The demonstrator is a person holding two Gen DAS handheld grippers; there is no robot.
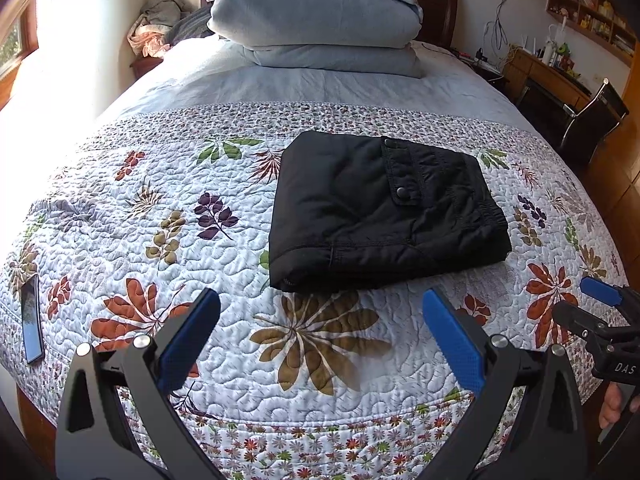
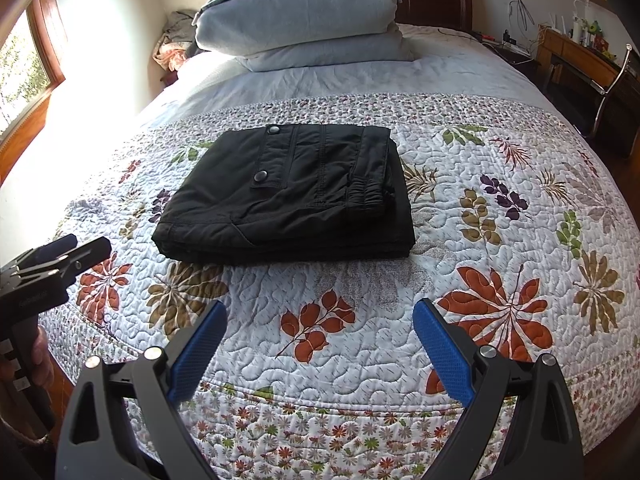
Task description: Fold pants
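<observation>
Black pants (image 1: 384, 212) lie folded into a compact rectangle on the flowered quilt (image 1: 168, 208), centre of the left wrist view, slightly right of middle. In the right wrist view the same bundle sits centre-left, layers stacked at its near edge. A pocket flap with a snap button (image 2: 262, 176) faces up; the gathered waistband (image 2: 366, 194) lies toward the right side of the bundle.

Left gripper (image 1: 320, 308): jaws spread wide, nothing between them, blue pads (image 1: 188, 344) at the lower frame, hovering over the quilt just short of the near edge of the pants. Not touching the cloth.

Right gripper (image 2: 318, 318): jaws likewise wide apart and empty, lower frame, above bare quilt, clear of the pants. It also shows at the right edge of the left wrist view, with part of a hand (image 1: 612, 404) below it.

Stacked pale blue bedding (image 1: 316, 16) at the top centre, against a dark headboard (image 1: 436, 8). A phone (image 1: 32, 320) lies flat on the quilt at the far left of the left wrist view. Desk (image 1: 548, 72) and chair (image 1: 592, 116) at upper right. Window (image 2: 28, 68) at upper left of the right wrist view, bright sun on the sheet below it.
</observation>
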